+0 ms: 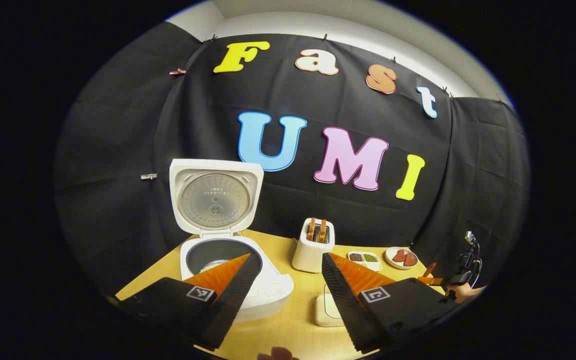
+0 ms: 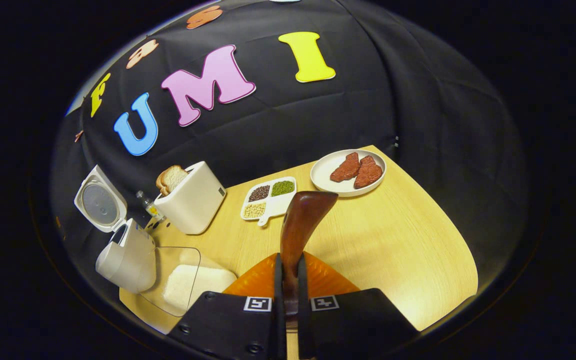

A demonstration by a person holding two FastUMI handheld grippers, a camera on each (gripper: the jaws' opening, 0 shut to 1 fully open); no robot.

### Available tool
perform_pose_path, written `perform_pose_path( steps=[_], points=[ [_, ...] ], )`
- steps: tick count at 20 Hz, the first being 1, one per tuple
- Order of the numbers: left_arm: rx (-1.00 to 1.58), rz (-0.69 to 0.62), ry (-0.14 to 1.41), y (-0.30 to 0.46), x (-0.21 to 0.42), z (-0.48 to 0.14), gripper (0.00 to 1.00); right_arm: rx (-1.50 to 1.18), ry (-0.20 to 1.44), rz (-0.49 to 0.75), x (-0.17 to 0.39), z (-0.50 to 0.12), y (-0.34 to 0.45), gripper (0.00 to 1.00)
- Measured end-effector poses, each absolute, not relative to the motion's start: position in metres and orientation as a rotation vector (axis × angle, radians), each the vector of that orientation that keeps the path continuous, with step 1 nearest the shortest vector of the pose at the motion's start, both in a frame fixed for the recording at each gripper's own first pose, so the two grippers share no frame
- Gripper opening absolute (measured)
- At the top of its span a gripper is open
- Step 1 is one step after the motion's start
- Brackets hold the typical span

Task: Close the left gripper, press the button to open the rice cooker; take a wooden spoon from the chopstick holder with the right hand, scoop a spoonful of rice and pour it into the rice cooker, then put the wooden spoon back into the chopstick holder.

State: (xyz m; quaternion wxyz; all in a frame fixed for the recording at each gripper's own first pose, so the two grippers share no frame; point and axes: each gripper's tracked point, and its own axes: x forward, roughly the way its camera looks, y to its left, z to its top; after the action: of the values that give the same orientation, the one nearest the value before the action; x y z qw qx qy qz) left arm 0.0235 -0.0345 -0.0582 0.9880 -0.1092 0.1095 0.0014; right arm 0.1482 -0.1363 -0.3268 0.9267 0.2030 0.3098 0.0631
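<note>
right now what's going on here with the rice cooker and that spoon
A person is working with two handheld grippers. The rice cooker already stands open, lid upright. The left gripper hovers open in front of it. The right gripper is shut on the wooden spoon, held above the table. The clear container of rice sits beside the cooker; no scooping is visible yet.

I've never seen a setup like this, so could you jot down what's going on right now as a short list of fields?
rice cooker: lid up, pot open
left gripper: open, holding nothing
right gripper: shut on the wooden spoon
rice: in a clear container beside the cooker
toaster: holds bread
plate: two reddish meat pieces
divided dish: three kinds of grains or beans
</note>
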Motion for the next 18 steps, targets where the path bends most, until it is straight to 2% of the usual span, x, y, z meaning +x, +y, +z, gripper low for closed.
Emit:
perform_pose_path(
  steps=[4,5,6,11,15,18],
  points=[
    [-0.226,0.004,0.221,-0.028,0.022,-0.059,0.91,0.426,0.653,0.102,0.147,-0.328,-0.137,0.13],
    [-0.225,0.003,0.22,-0.026,0.021,-0.058,0.91,0.433,0.657,0.082,0.148,-0.328,-0.138,0.06],
    [-0.224,0.002,0.216,-0.025,0.021,-0.057,0.91,0.436,0.656,0.067,0.145,-0.324,-0.142,0.08],
    [-0.228,-0.019,0.218,-0.021,0.017,-0.059,0.91,0.427,0.523,0.049,0.142,-0.267,-0.147,0.08],
    [-0.227,-0.03,0.215,-0.012,0.02,-0.06,0.91,0.385,0.416,0.102,0.138,-0.204,-0.111,0.08],
    [-0.225,-0.039,0.217,-0.004,0.017,-0.062,0.91,0.331,0.382,0.179,0.135,-0.183,-0.06,0.08]
  ],
)
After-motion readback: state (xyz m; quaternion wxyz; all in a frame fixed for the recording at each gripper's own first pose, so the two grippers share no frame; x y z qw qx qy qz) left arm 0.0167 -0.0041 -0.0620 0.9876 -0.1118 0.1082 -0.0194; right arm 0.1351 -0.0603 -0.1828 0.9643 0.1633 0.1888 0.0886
